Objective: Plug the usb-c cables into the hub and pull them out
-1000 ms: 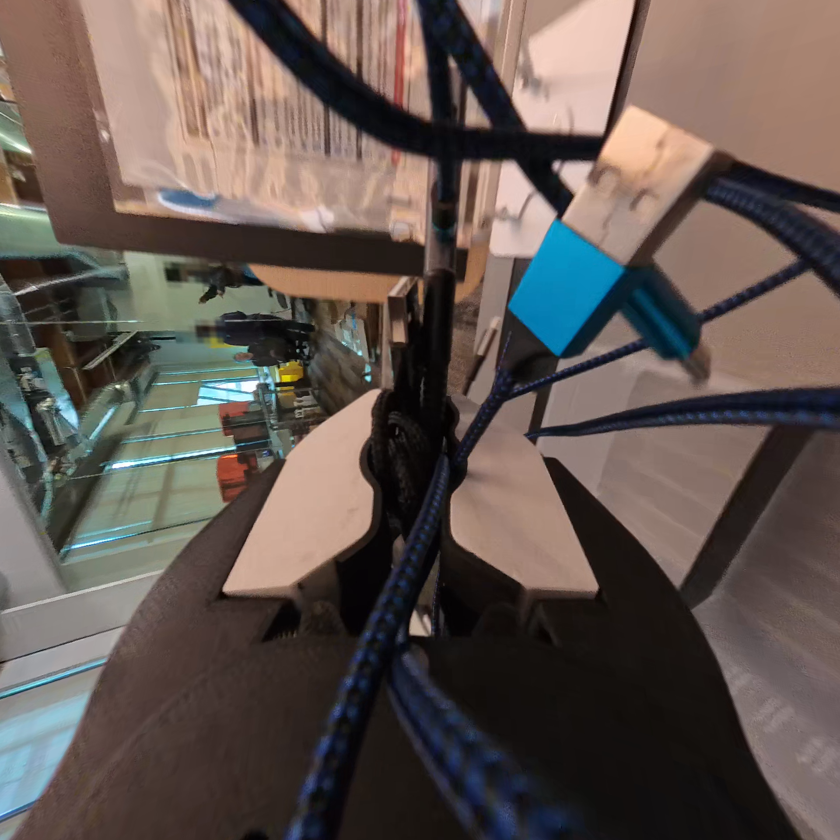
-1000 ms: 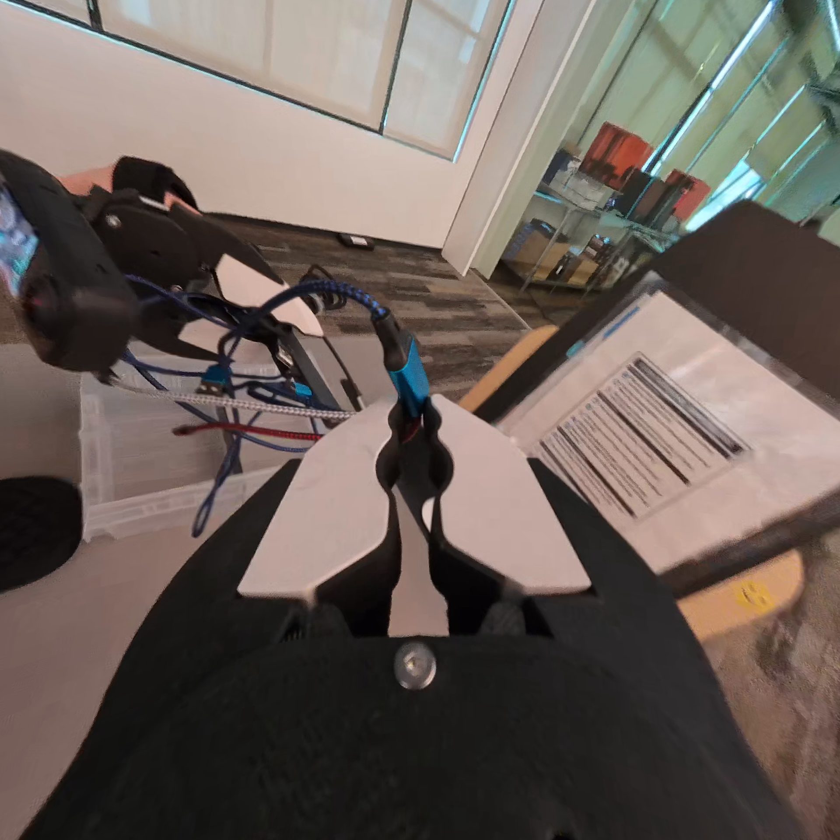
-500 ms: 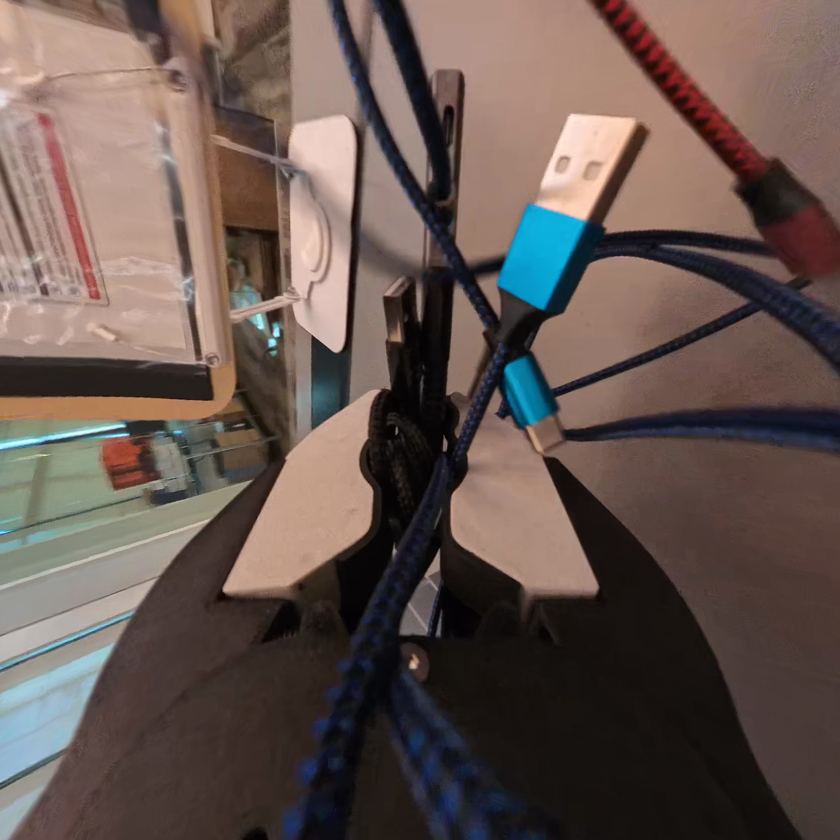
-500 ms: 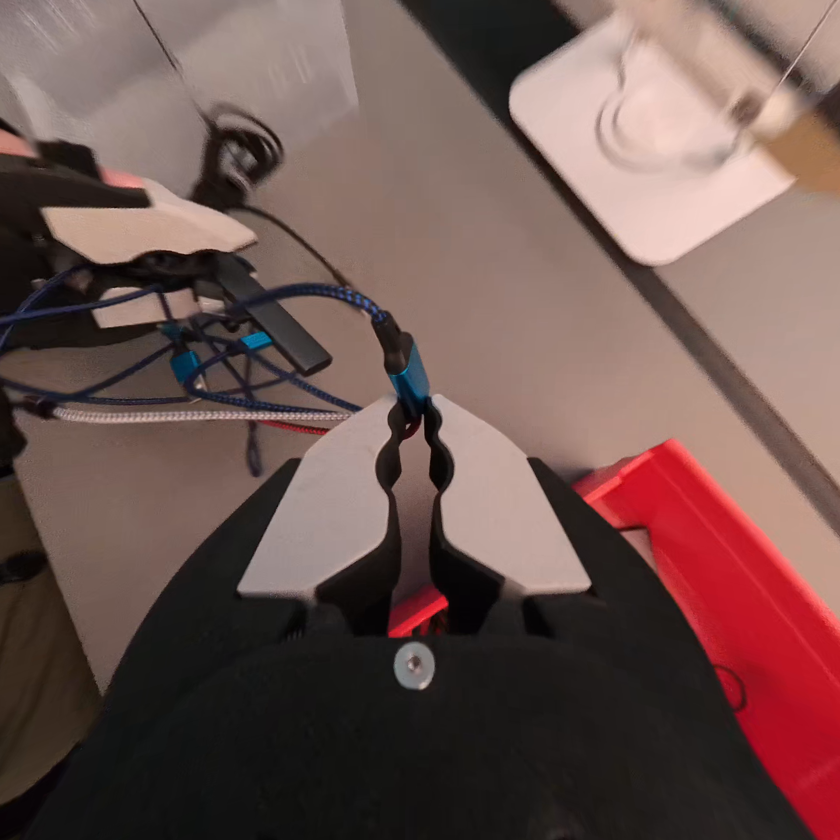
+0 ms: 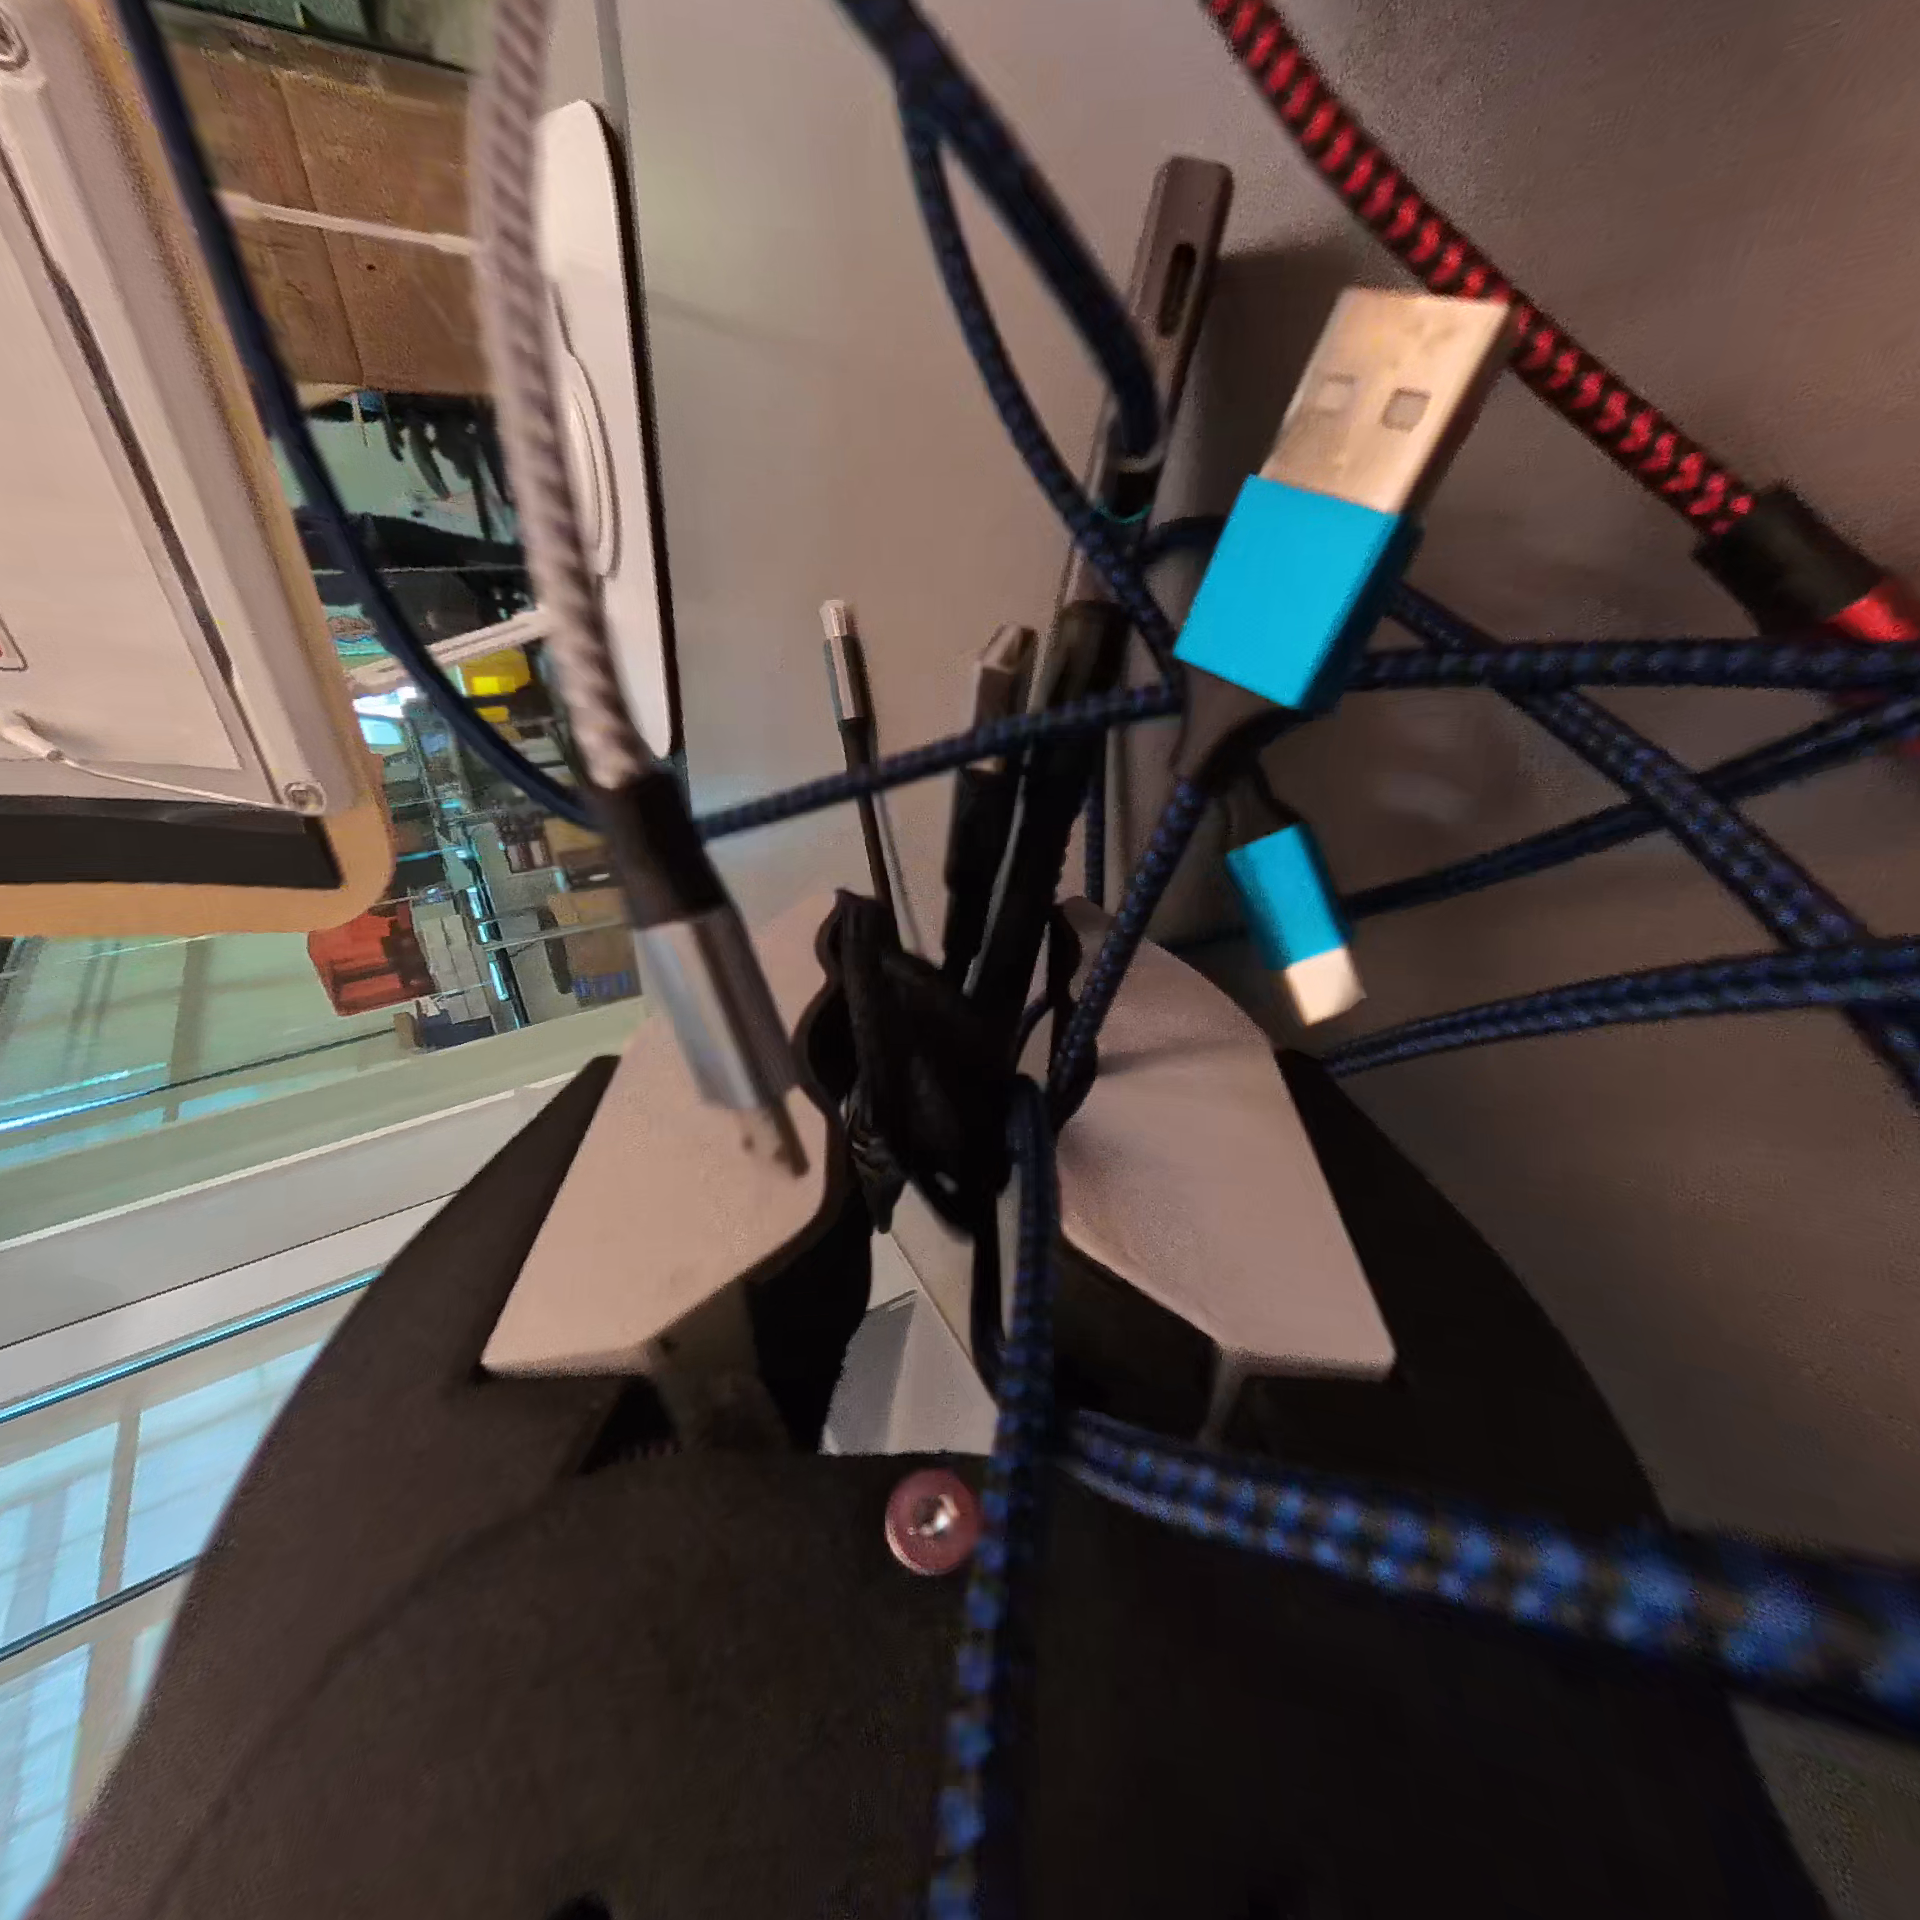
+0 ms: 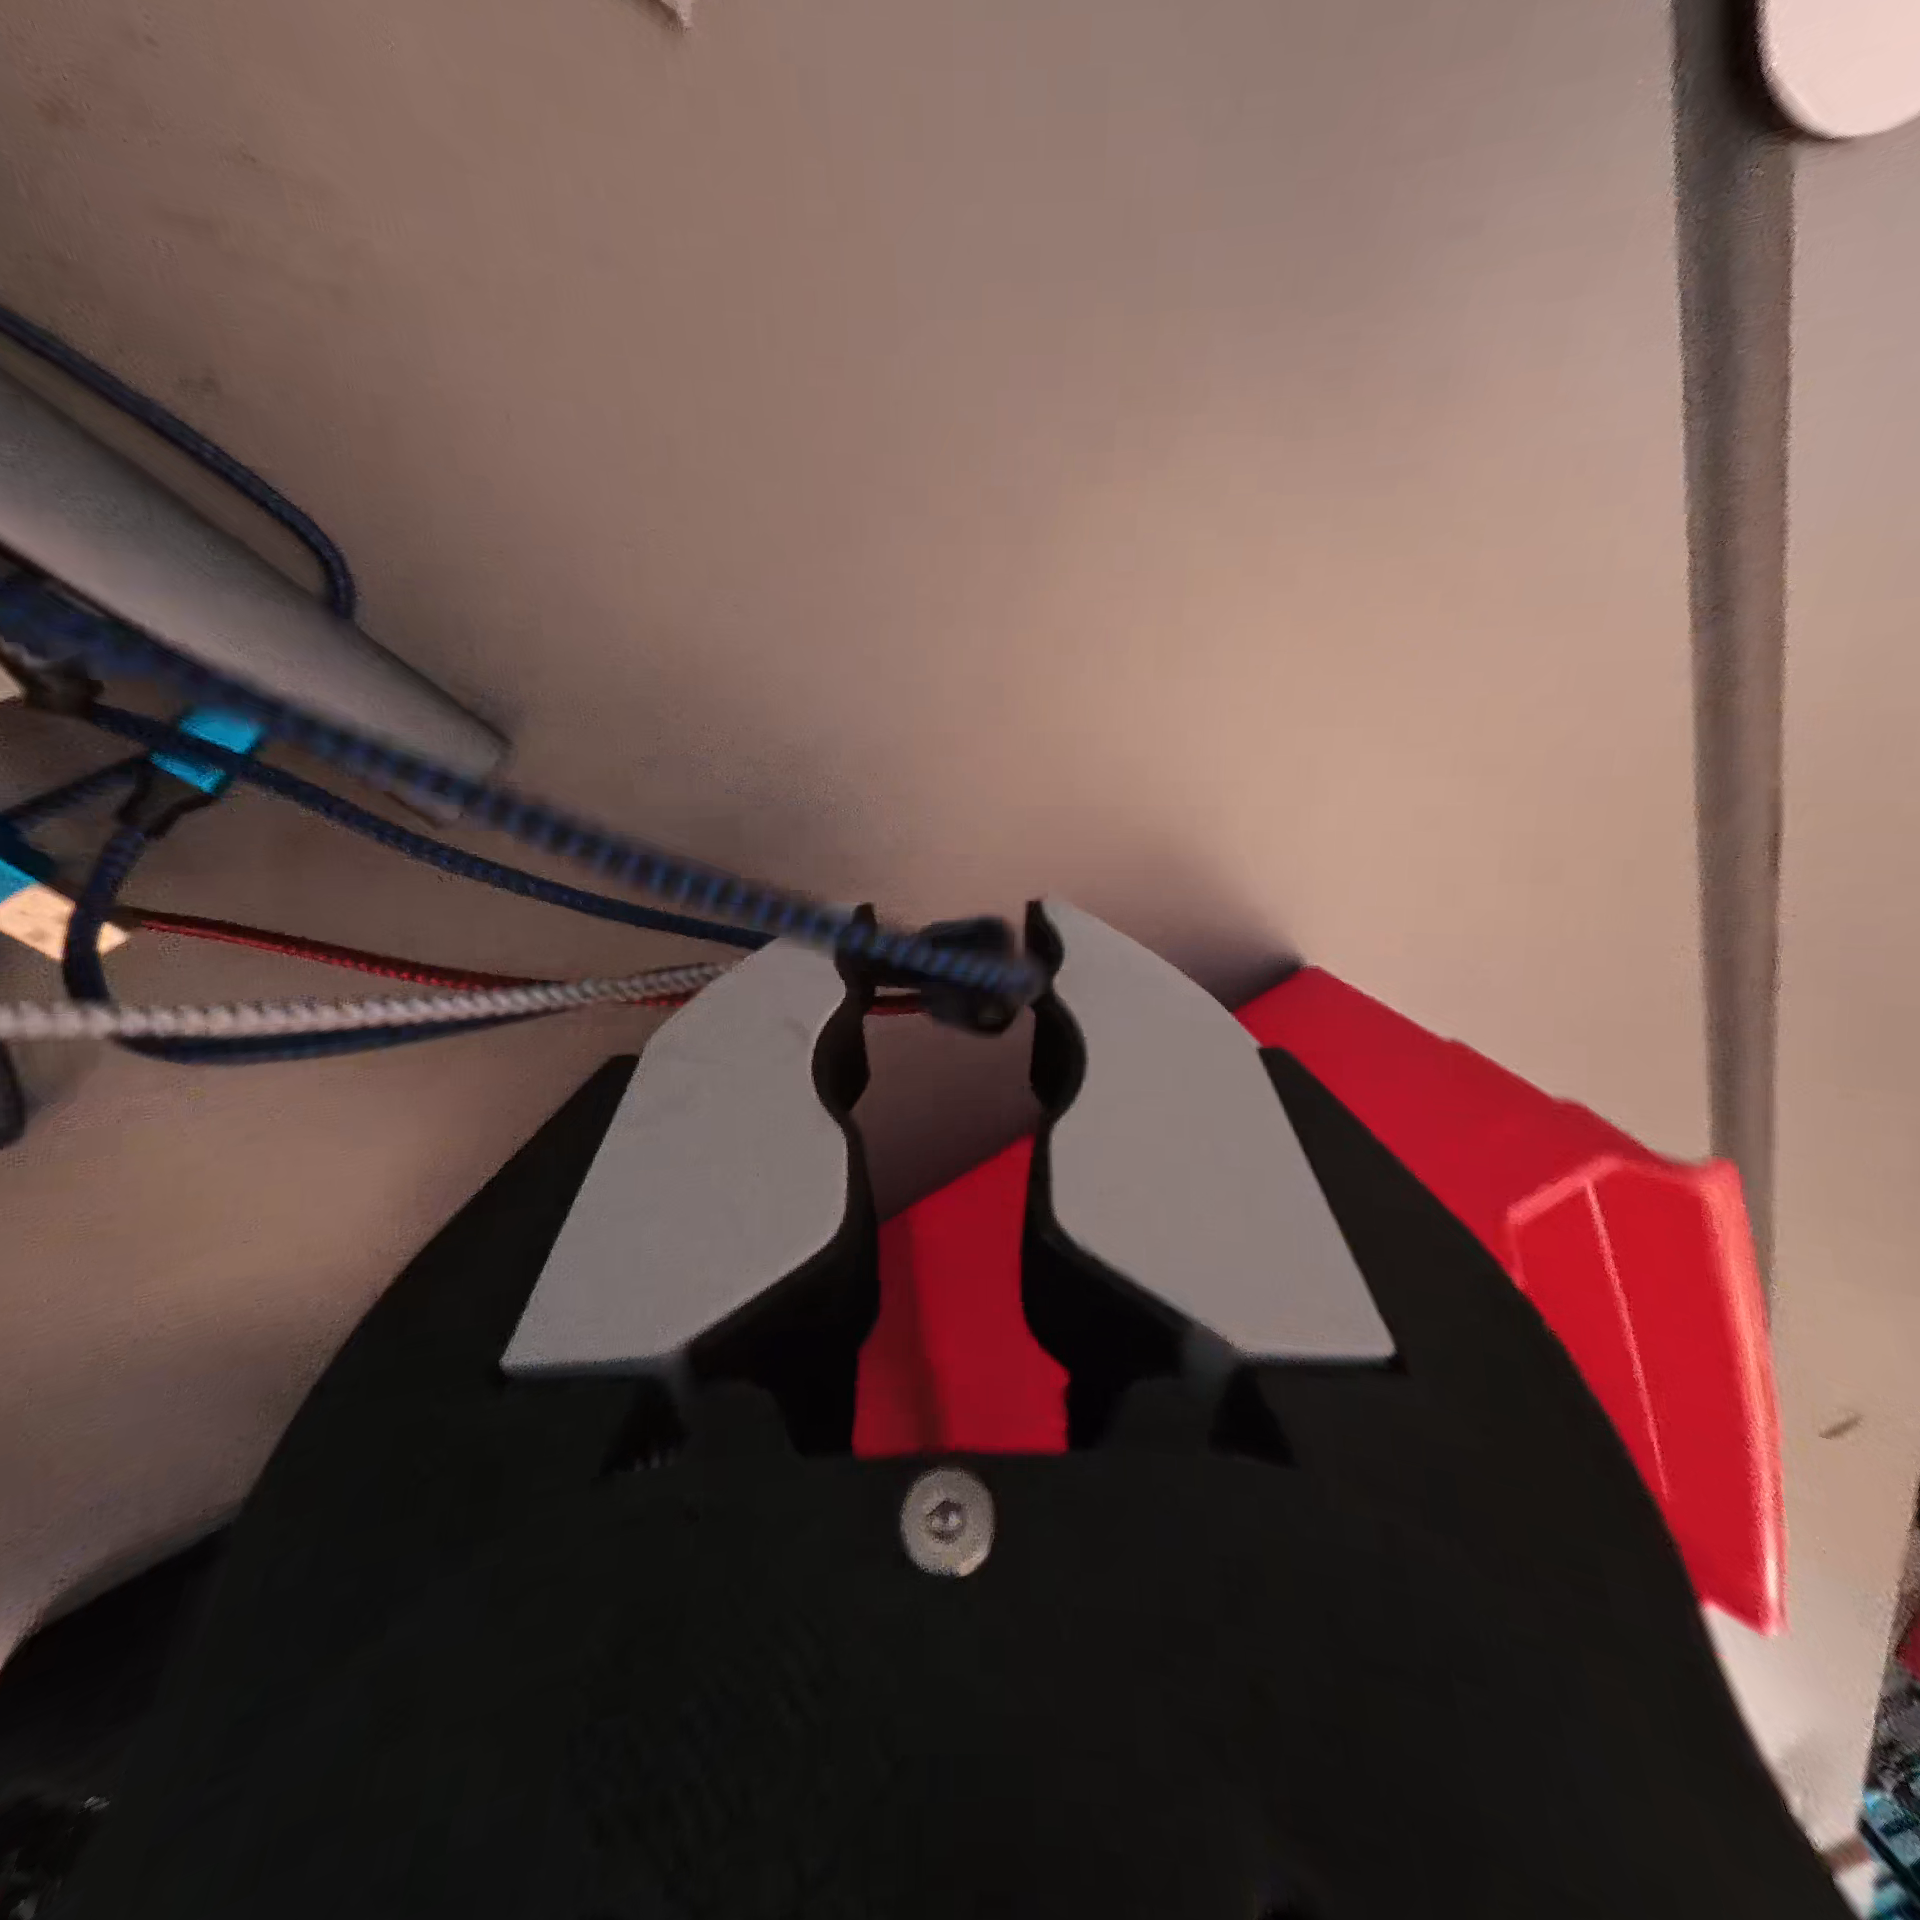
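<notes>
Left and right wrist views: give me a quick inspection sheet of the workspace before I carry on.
Surface: grey table, seam at right.
Job's things: hub sticking out of left gripper; blue USB-C plug dangling unplugged.
Clutter: red bin; white pad.
Grippers: left shut on hub; right gripper fingers apart, blue braided cable across the tips.
Cables: blue, red cable and white braided cable tangled around hub.
Surroundings: sign board; shelving beyond.

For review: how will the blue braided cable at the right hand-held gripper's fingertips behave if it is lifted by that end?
The blue braided cable will probably be floppy: other lengths sag and loop beside it. It looks thin, so likely light. Its end lies across the gap of the right hand-held gripper, whose jaws stand apart, so it may slip free.
</notes>
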`<state>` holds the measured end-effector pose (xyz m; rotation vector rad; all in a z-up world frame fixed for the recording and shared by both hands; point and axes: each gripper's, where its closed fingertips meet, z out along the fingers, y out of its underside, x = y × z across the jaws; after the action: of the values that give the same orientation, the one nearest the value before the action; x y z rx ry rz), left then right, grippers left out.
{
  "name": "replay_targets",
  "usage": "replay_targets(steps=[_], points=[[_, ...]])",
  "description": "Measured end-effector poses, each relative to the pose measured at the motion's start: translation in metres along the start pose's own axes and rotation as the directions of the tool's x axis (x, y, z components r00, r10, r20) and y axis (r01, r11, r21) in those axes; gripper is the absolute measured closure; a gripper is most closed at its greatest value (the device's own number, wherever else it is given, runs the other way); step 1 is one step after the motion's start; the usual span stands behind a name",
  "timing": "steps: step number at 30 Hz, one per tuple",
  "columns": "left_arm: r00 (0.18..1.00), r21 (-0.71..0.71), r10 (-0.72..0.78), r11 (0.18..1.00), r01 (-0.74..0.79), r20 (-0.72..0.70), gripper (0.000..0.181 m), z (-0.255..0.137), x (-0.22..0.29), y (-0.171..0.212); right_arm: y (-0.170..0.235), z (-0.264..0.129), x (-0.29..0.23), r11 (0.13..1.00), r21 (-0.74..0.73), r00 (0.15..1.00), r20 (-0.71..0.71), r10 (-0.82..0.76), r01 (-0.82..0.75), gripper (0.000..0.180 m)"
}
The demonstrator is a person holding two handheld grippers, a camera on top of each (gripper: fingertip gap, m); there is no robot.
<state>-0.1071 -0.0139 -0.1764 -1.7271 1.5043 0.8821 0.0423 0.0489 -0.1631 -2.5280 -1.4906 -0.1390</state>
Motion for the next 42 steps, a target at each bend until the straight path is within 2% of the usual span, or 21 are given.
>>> replay_targets(steps=[2, 5, 9, 11, 13, 14, 16, 17, 18, 20, 22, 24, 26, 28, 32, 35, 42], points=[[0.998, 0.009, -0.056, 0.998, 0.056, -0.034, 0.138, -0.006, -0.001, 0.003, 0.006, -0.016, 0.004, 0.998, 0.063, 1.000, -0.018, 0.024, -0.023, 0.147], [0.985, -0.003, -0.126, 0.992, 0.127, -0.117, 0.123, -0.015, 0.001, 0.013, 0.014, -0.057, 0.004, 0.959, 0.265, 0.995, 0.022, 0.093, -0.095, 0.135], [0.969, 0.018, -0.167, 0.985, 0.173, -0.184, 0.128, -0.019, 0.008, 0.018, 0.064, -0.111, 0.000, 0.871, 0.440, 0.974, 0.150, 0.167, -0.217, 0.129], [0.968, 0.009, -0.172, 0.984, 0.177, -0.183, 0.129, -0.019, 0.009, 0.021, 0.104, -0.125, 0.021, 0.822, 0.493, 0.958, 0.119, 0.260, -0.284, 0.129], [0.964, 0.010, -0.186, 0.981, 0.192, -0.187, 0.124, -0.022, 0.006, 0.021, 0.152, -0.129, 0.057, 0.736, 0.526, 0.888, 0.087, 0.451, -0.425, 0.133], [0.954, 0.011, -0.203, 0.977, 0.211, -0.222, 0.122, -0.024, 0.008, 0.020, 0.179, -0.124, 0.074, 0.673, 0.521, 0.817, 0.087, 0.571, -0.526, 0.136], [0.899, -0.003, -0.275, 0.957, 0.291, -0.340, 0.112, -0.032, 0.011, 0.017, 0.236, -0.111, 0.103, 0.527, 0.498, 0.619, 0.027, 0.785, -0.689, 0.144], [0.866, -0.016, -0.304, 0.946, 0.324, -0.396, 0.104, -0.036, 0.012, 0.014, 0.250, -0.108, 0.107, 0.476, 0.525, 0.573, 0.027, 0.819, -0.705, 0.148], [0.828, -0.029, -0.319, 0.938, 0.345, -0.461, 0.100, -0.040, 0.014, 0.012, 0.252, -0.106, 0.106, 0.464, 0.557, 0.590, 0.059, 0.805, -0.689, 0.152], [0.763, -0.052, -0.333, 0.929, 0.367, -0.555, 0.092, -0.046, 0.013, 0.007, 0.265, -0.097, 0.099, 0.493, 0.511, 0.599, 0.054, 0.799, -0.704, 0.146], [0.739, -0.081, -0.341, 0.928, 0.364, -0.582, 0.088, -0.046, 0.006, 0.008, 0.281, -0.083, 0.088, 0.534, 0.408, 0.594, 0.024, 0.804, -0.740, 0.144], [0.726, -0.101, -0.340, 0.930, 0.353, -0.597, 0.089, -0.046, 0.000, 0.009, 0.281, -0.068, 0.074, 0.550, 0.326, 0.604, 0.086, 0.792, -0.768, 0.144], [0.683, -0.153, -0.340, 0.935, 0.320, -0.646, 0.092, -0.050, 0.005, 0.015, 0.282, -0.052, 0.062, 0.551, 0.230, 0.588, 0.147, 0.795, -0.802, 0.155], [0.669, -0.200, -0.343, 0.938, 0.284, -0.659, 0.088, -0.049, 0.011, 0.023, 0.291, -0.041, 0.058, 0.546, 0.156, 0.565, 0.139, 0.813, -0.823, 0.171], [0.702, -0.239, -0.351, 0.936, 0.256, -0.620, 0.089, -0.044, 0.019, 0.037, 0.291, -0.041, 0.057, 0.412, 0.153, 0.439, 0.259, 0.860, -0.898, 0.172], [0.688, -0.247, -0.374, 0.928, 0.280, -0.622, 0.090, -0.045, 0.021, 0.041, 0.298, -0.042, 0.060, 0.326, 0.160, 0.361, 0.299, 0.884, -0.932, 0.172], [0.704, -0.265, -0.408, 0.913, 0.311, -0.581, 0.090, -0.055, 0.021, 0.046, 0.310, -0.044, 0.056, 0.282, 0.148, 0.315, 0.290, 0.904, -0.948, 0.172]])
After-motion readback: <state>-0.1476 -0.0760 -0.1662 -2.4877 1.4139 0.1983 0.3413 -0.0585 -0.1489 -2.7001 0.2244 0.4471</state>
